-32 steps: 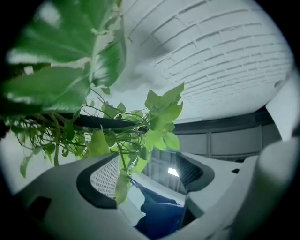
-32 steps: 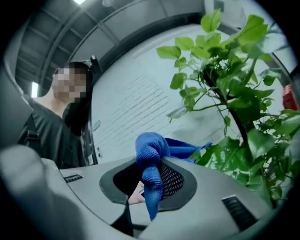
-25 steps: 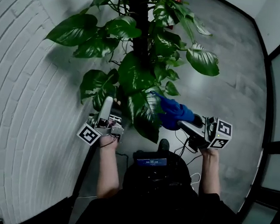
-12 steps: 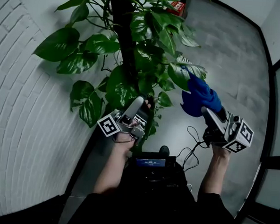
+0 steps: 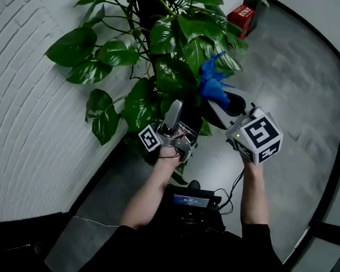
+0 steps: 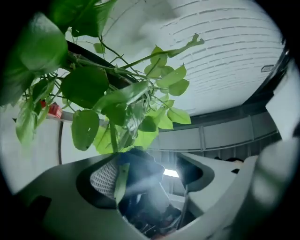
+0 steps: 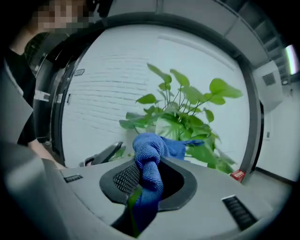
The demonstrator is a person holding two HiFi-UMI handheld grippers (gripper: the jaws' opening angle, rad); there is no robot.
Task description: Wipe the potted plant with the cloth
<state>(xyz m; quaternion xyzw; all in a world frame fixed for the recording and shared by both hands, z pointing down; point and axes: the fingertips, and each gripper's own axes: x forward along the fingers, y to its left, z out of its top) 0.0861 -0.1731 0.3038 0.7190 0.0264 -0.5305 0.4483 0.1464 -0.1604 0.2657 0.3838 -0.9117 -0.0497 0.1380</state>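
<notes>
The potted plant (image 5: 176, 41) with broad green leaves fills the top middle of the head view. My right gripper (image 5: 218, 104) is shut on a bunched blue cloth (image 5: 213, 86), which lies against the leaves on the plant's right side. In the right gripper view the cloth (image 7: 150, 150) bulges out between the jaws of the right gripper (image 7: 152, 180), with the plant (image 7: 187, 108) behind it. My left gripper (image 5: 176, 107) points up into the lower leaves, just left of the cloth. In its own view the left gripper (image 6: 147, 173) stands open, with a leaf (image 6: 121, 180) hanging between the jaws.
A white brick wall (image 5: 27, 124) curves along the left behind the plant. A red box (image 5: 241, 16) stands on the grey floor (image 5: 294, 82) beyond the plant. A dark device with cables (image 5: 189, 197) hangs at the person's chest.
The left gripper has moved right and up into the lower leaves. The right gripper has carried the cloth left and up from beside the plant onto its leaves.
</notes>
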